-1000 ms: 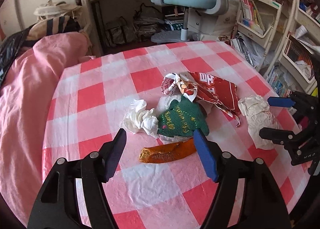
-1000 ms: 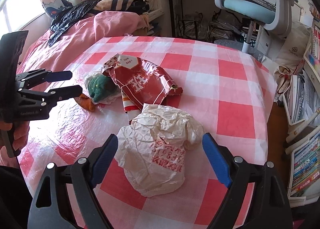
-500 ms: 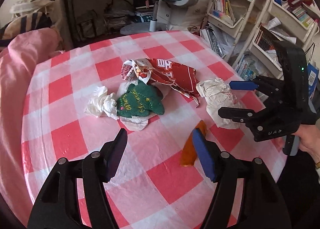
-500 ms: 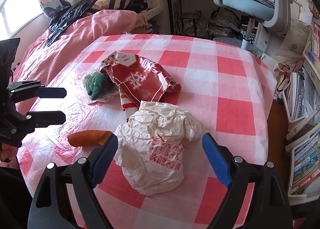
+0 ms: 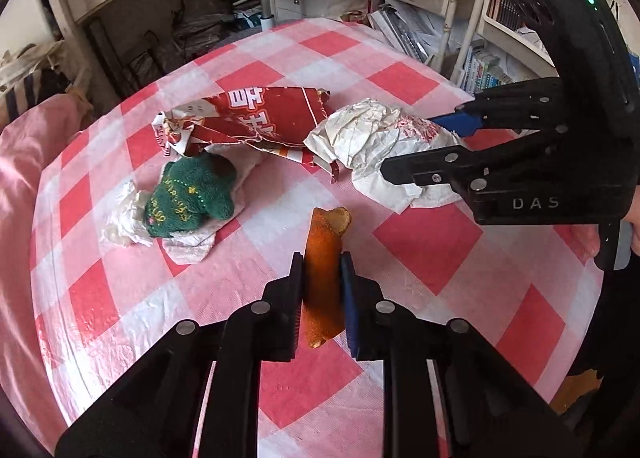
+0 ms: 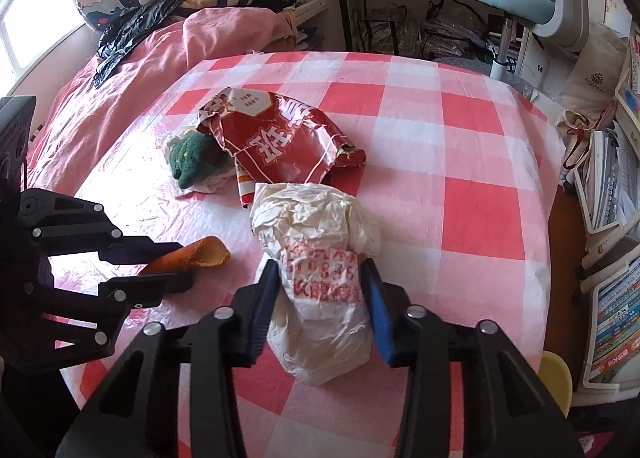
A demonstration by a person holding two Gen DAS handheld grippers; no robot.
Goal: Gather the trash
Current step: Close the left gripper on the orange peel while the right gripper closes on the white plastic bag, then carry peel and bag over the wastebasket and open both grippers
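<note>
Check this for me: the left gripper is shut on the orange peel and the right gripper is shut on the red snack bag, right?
Half right. The left gripper is shut on the orange peel, but the right gripper grips the crumpled white paper bag, not the red snack bag, as the right wrist view shows.

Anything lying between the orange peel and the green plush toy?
No. Between the orange peel and the green plush toy, the left wrist view shows only bare checkered tablecloth.

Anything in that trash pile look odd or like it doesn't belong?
One thing: the green knitted item with stitched lettering, lying on crumpled tissue beside the torn red wrapper, looks like cloth rather than trash.
</note>
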